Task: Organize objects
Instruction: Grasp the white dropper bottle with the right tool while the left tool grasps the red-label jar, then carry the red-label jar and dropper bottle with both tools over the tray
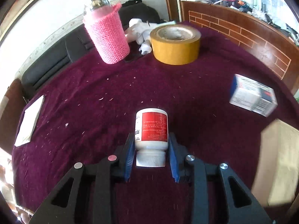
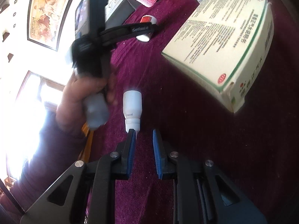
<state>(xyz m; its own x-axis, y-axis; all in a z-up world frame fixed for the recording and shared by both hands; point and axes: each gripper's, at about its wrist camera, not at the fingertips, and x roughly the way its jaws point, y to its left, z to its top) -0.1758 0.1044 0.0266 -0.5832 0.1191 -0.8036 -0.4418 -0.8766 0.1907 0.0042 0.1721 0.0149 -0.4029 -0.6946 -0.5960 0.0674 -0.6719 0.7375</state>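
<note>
Task item: white pill bottle (image 1: 151, 130) with a red label, lying on its side on the purple cloth (image 1: 115, 97), cap toward the left wrist camera.
Left gripper (image 1: 151, 150): blue pads sit against both flanks of the pill bottle at its shoulder. Jaws clamped on it, judged from the contact visible on each side.
Bottle contact with cloth: it appears to rest on the cloth; whether any weight is taken up cannot be told.
Second item: small white dropper bottle (image 2: 132, 104) lying on the cloth, nozzle end toward the right wrist camera.
Right gripper (image 2: 143, 143): jaws drawn close with a narrow gap and nothing between them. The dropper bottle's nozzle lies just beside the left pad tip, outside the gap.
Person's hand (image 2: 82, 93): wraps the handle of the left gripper, seen in the right wrist view; blurred.
Nearby items: large cream medicine box (image 2: 220, 43) beside the dropper bottle; small blue and white box (image 1: 252, 95) to the right on the cloth.
Far items: yellow tape roll (image 1: 174, 44), flask in a pink knitted sleeve (image 1: 106, 35) and a white toy (image 1: 139, 30) stand well apart at the far edge. A flat white booklet (image 1: 29, 121) lies at the left.
Step in hand: securing the pill bottle for relocation, as judged.
Next move: lift clear of the cloth without the round body rolling out of the pads, then carry toward the grouped items. Destination is not shown.
Risk: grip sits near the cap end, so the body may pivot downward on lifting.
</note>
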